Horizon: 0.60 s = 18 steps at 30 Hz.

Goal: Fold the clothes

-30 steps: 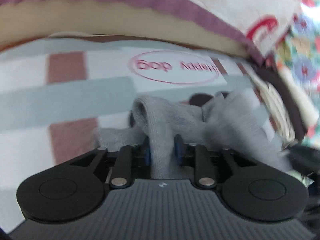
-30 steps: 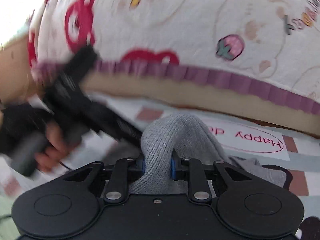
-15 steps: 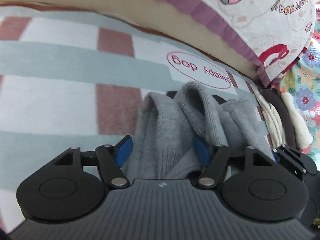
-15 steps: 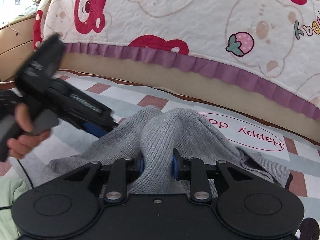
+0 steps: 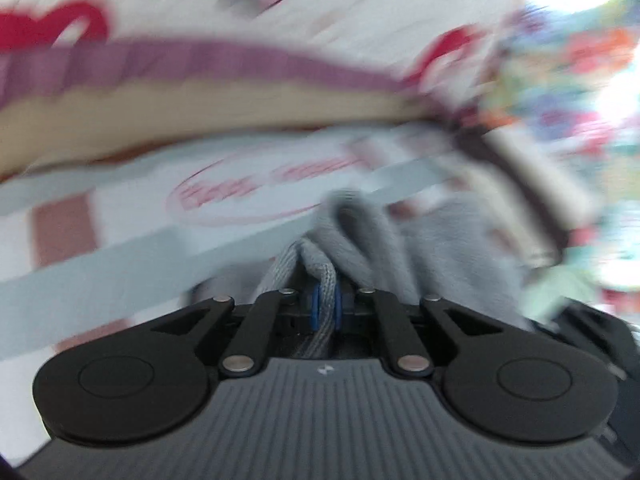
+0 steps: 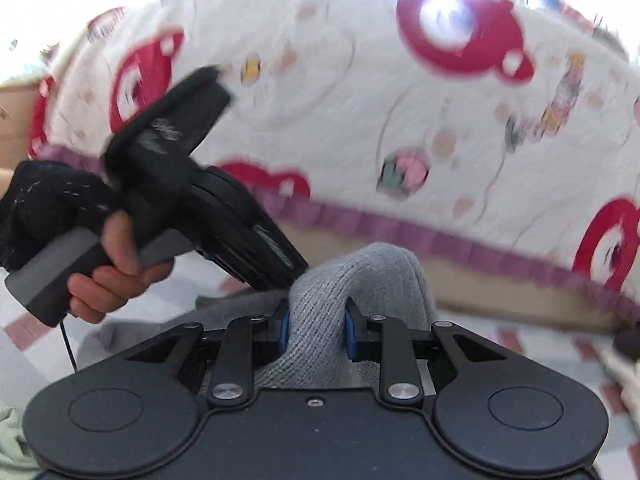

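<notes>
Knitwear fills the middle of both views: a grey sweater (image 6: 360, 280) lies bunched on a checked mat (image 5: 100, 264) of white, pale blue and brown squares, which carries an oval pink logo (image 5: 256, 188). The left tongs (image 5: 326, 306) are clamped tight on a thin ribbed edge of the sweater, the blue pads (image 5: 316, 306) pressing the knit flat between them. From the right wrist view, the left tongs reach down into the fabric from the upper left, held by a hand (image 6: 116, 276) with a black knitted sleeve (image 6: 40, 208) behind it. The right tongs (image 6: 316, 330) grip a thick raised fold of the same sweater, which humps up between the blue pads (image 6: 285, 330) and stands above them. Behind the mat hangs a white quilted bedspread (image 6: 360, 100) printed with red bears and edged by a purple frill (image 6: 440, 240). A pale green cloth (image 6: 12, 432) shows at the lower left corner of the right wrist view. The left wrist view is blurred.
</notes>
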Each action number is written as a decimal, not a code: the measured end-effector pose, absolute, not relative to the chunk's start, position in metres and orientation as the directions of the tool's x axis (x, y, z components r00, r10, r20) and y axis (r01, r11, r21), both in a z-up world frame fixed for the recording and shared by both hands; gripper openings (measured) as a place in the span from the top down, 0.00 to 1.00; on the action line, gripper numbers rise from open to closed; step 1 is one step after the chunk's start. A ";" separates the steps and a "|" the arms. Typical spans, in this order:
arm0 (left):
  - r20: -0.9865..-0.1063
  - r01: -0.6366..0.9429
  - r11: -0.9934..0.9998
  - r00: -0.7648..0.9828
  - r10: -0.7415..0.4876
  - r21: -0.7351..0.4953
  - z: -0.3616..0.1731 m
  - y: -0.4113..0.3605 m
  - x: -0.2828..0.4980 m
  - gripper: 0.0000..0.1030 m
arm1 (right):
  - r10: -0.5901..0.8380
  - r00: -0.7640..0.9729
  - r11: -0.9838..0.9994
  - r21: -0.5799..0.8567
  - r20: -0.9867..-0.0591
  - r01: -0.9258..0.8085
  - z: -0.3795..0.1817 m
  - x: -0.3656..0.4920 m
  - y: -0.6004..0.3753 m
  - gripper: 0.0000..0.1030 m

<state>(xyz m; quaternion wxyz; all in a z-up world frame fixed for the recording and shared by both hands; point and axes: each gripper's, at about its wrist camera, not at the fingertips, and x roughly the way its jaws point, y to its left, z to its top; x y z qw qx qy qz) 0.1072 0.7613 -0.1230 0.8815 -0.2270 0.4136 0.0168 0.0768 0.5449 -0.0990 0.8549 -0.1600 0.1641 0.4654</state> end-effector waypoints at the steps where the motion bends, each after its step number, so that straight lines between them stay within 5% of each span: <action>1: -0.779 -0.273 0.897 0.617 -0.115 -0.349 -0.133 0.766 0.108 0.92 | 0.726 0.476 0.487 -0.117 -0.497 -0.865 -0.103 0.078 0.557 0.71; 2: -0.790 -0.305 0.892 0.607 -0.087 -0.332 -0.137 0.770 0.101 0.89 | 0.702 0.437 0.455 -0.117 -0.563 -0.883 -0.107 0.079 0.570 0.71; 5: -0.763 -0.407 0.850 0.646 0.010 -0.334 -0.132 0.778 0.060 0.56 | 0.653 0.383 0.340 -0.199 -0.654 -0.919 -0.116 0.069 0.590 0.66; 9: -0.660 -0.473 0.783 0.743 0.109 -0.404 -0.112 0.763 -0.015 0.56 | 0.709 0.306 0.306 -0.113 -0.635 -0.945 -0.109 0.072 0.586 0.66; 13: -0.596 -0.531 0.717 0.778 0.200 -0.452 -0.112 0.724 -0.090 0.56 | 0.793 0.172 0.260 0.070 -0.584 -0.963 -0.085 0.084 0.583 0.85; 18: -0.501 -0.407 0.753 0.857 0.119 -0.517 -0.114 0.696 -0.117 0.54 | 0.744 0.102 0.372 0.282 -0.661 -0.884 -0.098 0.123 0.619 0.89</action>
